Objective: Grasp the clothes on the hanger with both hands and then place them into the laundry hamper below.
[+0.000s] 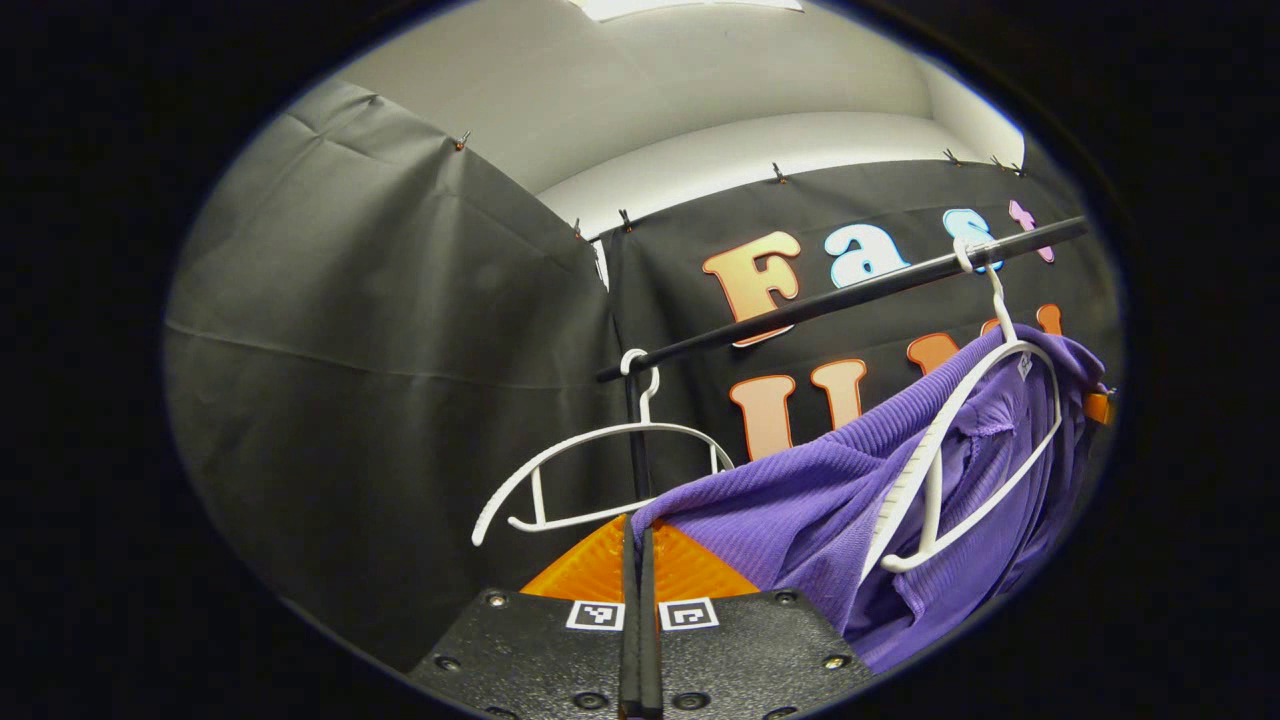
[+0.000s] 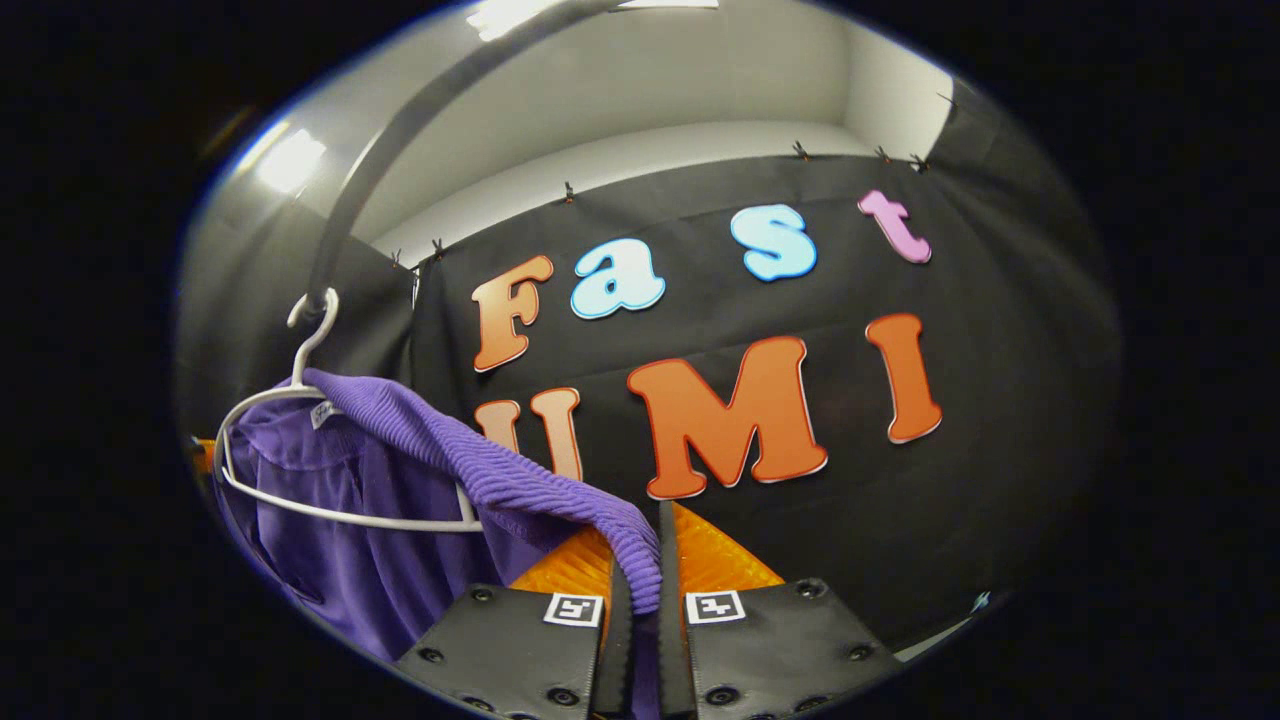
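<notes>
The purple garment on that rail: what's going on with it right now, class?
A person is working two handheld grippers. The right gripper is shut on the purple garment, which still drapes over its white hanger on the black rail. The left gripper looks closed at the garment's edge. An empty hanger hangs alongside.

Light comes from overhead ceiling panels [image 2: 290, 160], glaring white in the right gripper view. Both views bend strongly toward their rims, curving the clothes rail [image 1: 850, 295]. Centres are sharp; the edges darken and soften.
</notes>
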Available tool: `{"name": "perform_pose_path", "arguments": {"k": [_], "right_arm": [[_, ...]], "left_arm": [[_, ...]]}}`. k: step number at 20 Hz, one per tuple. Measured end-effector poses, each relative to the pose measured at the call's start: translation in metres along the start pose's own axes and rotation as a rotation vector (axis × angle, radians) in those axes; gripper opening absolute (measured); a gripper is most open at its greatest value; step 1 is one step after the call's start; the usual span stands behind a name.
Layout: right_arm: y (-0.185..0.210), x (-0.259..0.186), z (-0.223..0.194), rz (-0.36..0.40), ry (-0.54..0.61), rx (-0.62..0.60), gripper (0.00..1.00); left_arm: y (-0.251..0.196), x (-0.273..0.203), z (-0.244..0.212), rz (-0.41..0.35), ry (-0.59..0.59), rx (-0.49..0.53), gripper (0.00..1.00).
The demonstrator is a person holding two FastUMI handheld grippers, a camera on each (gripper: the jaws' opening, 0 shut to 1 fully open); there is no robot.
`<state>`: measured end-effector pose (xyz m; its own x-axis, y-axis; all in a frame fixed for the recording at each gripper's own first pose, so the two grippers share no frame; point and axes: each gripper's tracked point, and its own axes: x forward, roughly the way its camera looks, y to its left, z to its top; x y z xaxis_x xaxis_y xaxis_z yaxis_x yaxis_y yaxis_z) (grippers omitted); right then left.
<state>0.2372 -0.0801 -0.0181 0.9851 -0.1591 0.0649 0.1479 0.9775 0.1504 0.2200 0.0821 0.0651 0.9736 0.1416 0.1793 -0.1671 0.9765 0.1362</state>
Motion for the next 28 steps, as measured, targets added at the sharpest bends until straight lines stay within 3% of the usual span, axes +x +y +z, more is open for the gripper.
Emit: {"name": "perform_pose_path", "arguments": {"k": [5, 8, 10, 13, 15, 17, 19, 22, 24, 27, 28], "right_arm": [[0.009, 0.045, -0.016, 0.085, 0.095, 0.036, 0.17], [0.008, 0.051, -0.019, 0.139, 0.104, 0.106, 0.13], [0.007, 0.047, -0.025, 0.162, 0.13, 0.143, 0.17], [0.009, 0.051, -0.01, 0.218, 0.103, 0.165, 0.13], [0.006, 0.05, 0.0, 0.234, 0.1, 0.208, 0.17], [0.005, 0.048, 0.015, 0.255, 0.092, 0.256, 0.12], [0.002, 0.053, 0.032, 0.28, 0.085, 0.286, 0.17], [0.002, 0.066, 0.043, 0.295, 0.12, 0.314, 0.12], [0.004, 0.088, 0.046, 0.297, 0.144, 0.336, 0.17], [-0.009, 0.107, 0.022, 0.267, 0.191, 0.324, 0.12], [-0.014, 0.11, 0.007, 0.248, 0.199, 0.34, 0.17]], "left_arm": [[0.003, 0.001, 0.004, 0.002, -0.003, -0.038, 0.0], [0.003, 0.005, 0.008, 0.001, -0.017, -0.033, 0.0], [0.002, 0.005, 0.009, 0.003, -0.021, -0.036, 0.0], [-0.001, 0.008, 0.009, 0.003, -0.021, -0.037, 0.0], [-0.003, 0.006, 0.007, -0.01, -0.011, -0.043, 0.0], [-0.003, 0.003, 0.013, -0.018, -0.026, -0.072, 0.0], [-0.002, 0.006, 0.02, -0.028, -0.044, -0.115, 0.0], [0.001, 0.019, 0.029, -0.039, -0.054, -0.159, 0.0], [-0.003, 0.031, 0.029, -0.052, -0.05, -0.175, 0.0], [-0.016, 0.037, -0.004, -0.087, 0.006, -0.156, 0.0], [-0.021, 0.033, -0.02, -0.096, 0.026, -0.138, 0.0]]}}
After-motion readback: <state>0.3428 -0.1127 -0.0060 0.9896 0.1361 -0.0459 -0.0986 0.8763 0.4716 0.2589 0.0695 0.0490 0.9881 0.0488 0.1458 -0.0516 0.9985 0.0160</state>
